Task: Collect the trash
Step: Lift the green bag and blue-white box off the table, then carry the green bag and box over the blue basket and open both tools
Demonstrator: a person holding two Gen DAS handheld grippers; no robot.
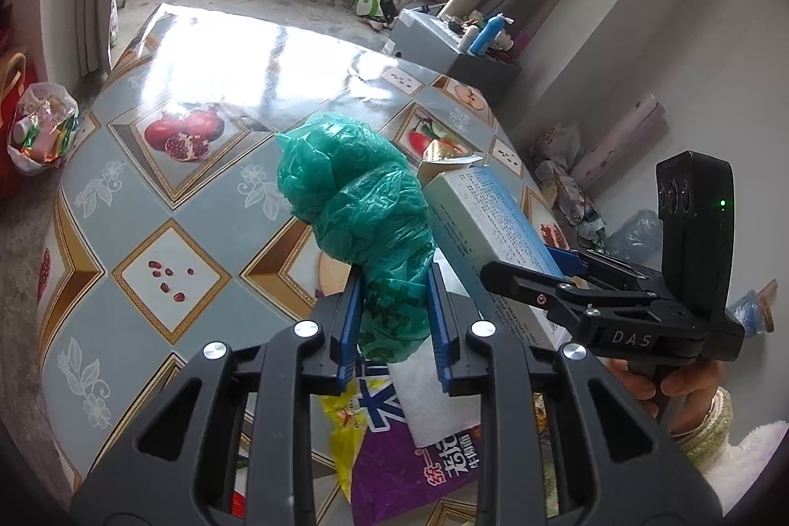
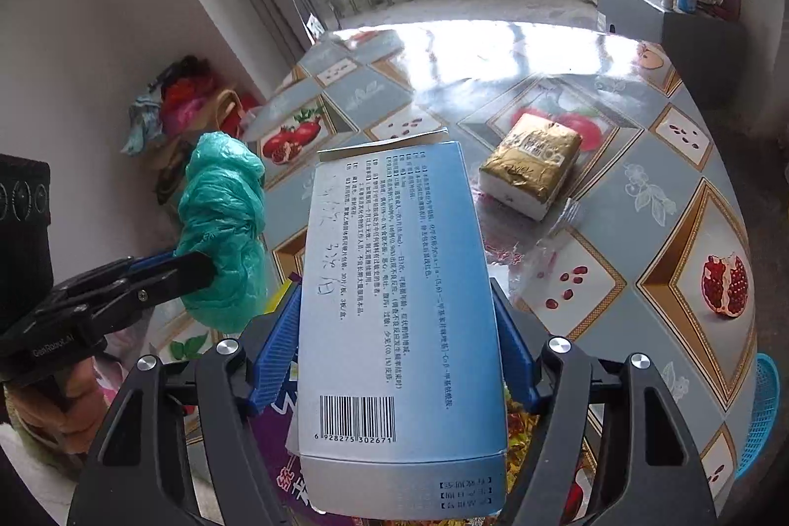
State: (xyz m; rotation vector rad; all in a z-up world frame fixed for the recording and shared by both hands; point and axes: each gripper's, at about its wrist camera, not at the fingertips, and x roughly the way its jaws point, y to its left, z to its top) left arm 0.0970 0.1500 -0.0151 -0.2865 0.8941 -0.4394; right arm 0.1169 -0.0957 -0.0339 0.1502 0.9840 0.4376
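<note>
My left gripper is shut on a crumpled green plastic bag and holds it above the table; the bag and that gripper also show at the left of the right wrist view. My right gripper is shut on a blue-and-white medicine box held above the table. That box and the right gripper show at the right of the left wrist view. Purple and yellow snack wrappers lie below both grippers.
A gold-wrapped tissue pack and a clear plastic wrapper lie on the table. A blue basket sits at the table's right edge. A white bag of trash stands on the floor at left. A grey cabinet stands beyond the table.
</note>
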